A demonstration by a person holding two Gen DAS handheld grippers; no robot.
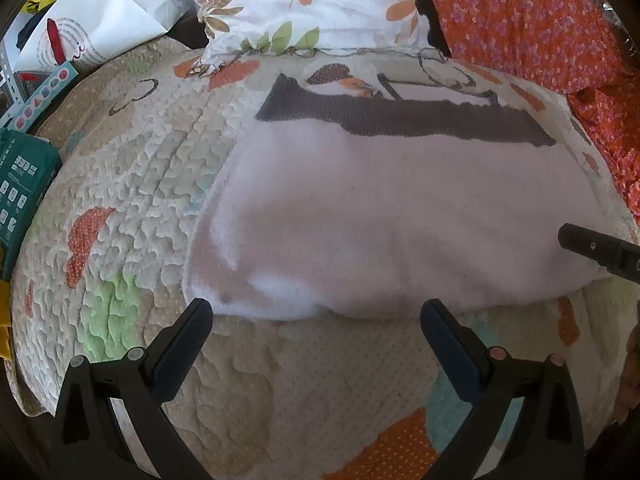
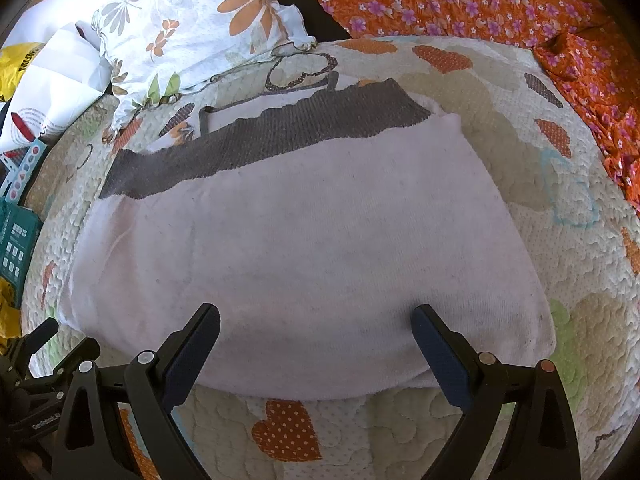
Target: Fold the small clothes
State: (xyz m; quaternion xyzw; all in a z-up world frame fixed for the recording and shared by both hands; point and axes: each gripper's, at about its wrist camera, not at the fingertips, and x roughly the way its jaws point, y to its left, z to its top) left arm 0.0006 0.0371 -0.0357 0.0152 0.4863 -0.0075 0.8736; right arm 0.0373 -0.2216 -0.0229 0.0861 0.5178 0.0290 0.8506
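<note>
A pale pink garment (image 1: 380,216) with a dark grey knit band (image 1: 400,120) along its far edge lies flat on a quilted bedspread (image 1: 152,184). It also shows in the right wrist view (image 2: 304,248), with the grey band (image 2: 260,140) at the far side. My left gripper (image 1: 316,316) is open and empty just above the garment's near edge. My right gripper (image 2: 316,320) is open and empty over the near part of the garment. The right gripper's finger (image 1: 592,246) shows at the right of the left wrist view.
A floral pillow (image 1: 312,4) and an orange flowered cloth (image 1: 532,20) lie at the far side. A white bag (image 1: 100,16) and a green box (image 1: 24,192) sit at the left edge. The left gripper's body (image 2: 28,376) shows at lower left.
</note>
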